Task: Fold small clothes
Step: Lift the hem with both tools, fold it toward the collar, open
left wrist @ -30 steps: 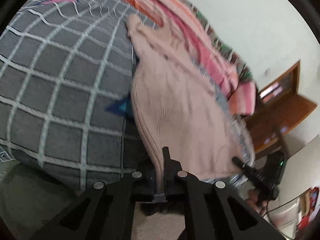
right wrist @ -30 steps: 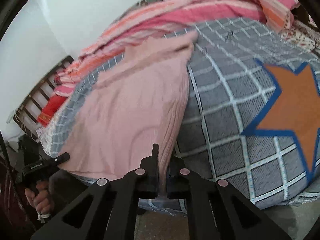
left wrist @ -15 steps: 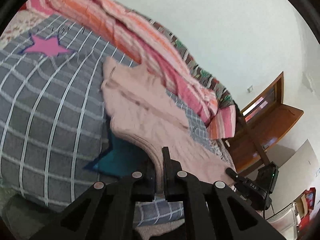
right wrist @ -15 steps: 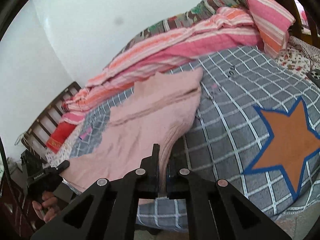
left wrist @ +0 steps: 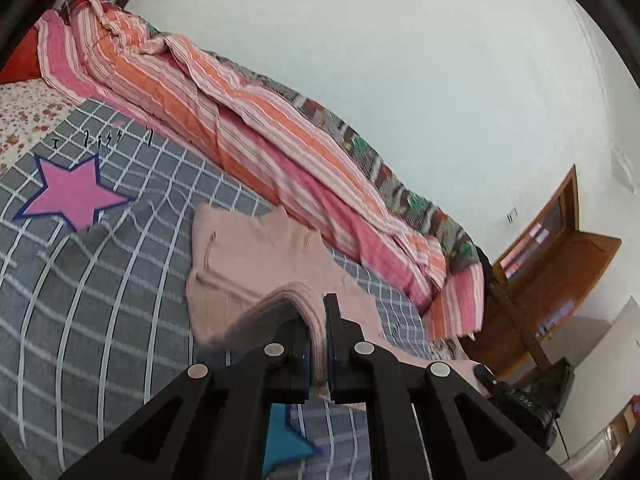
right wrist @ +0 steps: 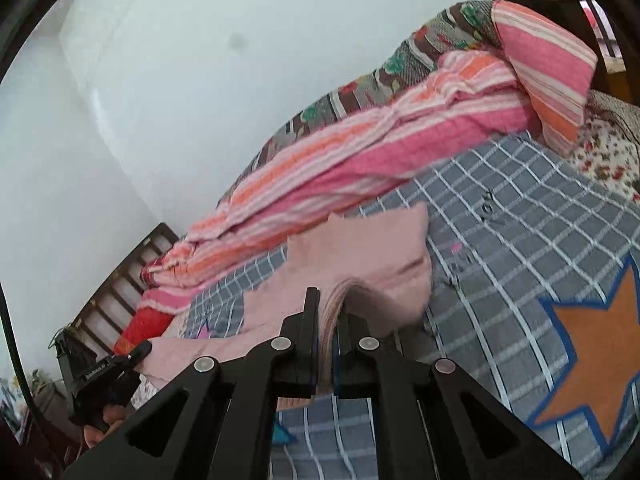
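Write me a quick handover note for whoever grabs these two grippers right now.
Left gripper: shut on the near hem of the pink knit garment.
Right gripper: shut on the same hem, at the other corner.
Garment: far half lies on the grey checked bedspread; near edge is held up off it.
Done: hem gripped at both corners.
Left: carry the hem over toward the far edge, lay it down, release, then fold again.

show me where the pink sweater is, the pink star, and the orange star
pink sweater (left wrist: 256,256): left wrist view, on its flat part lying on the bed.
pink star (left wrist: 72,196): left wrist view, on the star's middle.
orange star (right wrist: 596,356): right wrist view, on the star's middle.
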Demonstrator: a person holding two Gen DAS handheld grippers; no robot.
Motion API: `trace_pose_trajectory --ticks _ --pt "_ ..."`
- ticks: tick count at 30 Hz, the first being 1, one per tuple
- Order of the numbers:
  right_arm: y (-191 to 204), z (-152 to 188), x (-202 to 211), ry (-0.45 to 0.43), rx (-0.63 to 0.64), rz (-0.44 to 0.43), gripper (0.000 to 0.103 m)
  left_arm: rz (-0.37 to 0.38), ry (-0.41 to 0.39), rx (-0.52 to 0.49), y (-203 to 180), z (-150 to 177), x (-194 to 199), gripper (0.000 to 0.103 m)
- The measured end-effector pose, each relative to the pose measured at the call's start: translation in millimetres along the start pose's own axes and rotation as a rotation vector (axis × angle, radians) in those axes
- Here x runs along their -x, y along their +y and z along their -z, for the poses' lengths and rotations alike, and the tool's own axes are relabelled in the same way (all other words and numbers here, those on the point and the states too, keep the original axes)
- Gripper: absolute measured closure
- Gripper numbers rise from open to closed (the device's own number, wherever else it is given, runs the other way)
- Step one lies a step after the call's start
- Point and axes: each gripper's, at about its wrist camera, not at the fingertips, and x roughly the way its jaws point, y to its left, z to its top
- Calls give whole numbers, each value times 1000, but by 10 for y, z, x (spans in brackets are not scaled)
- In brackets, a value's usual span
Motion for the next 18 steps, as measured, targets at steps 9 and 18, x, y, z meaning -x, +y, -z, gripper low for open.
trace_pose_trajectory --ticks 9,18 --pt "-1 -534 -731 -12 -29 11 98 -78 1 53 198 -368 -777 97" --pt "-302 -768 -1690 96 -31 111 98 -168 70 131 518 -638 -1707 97"
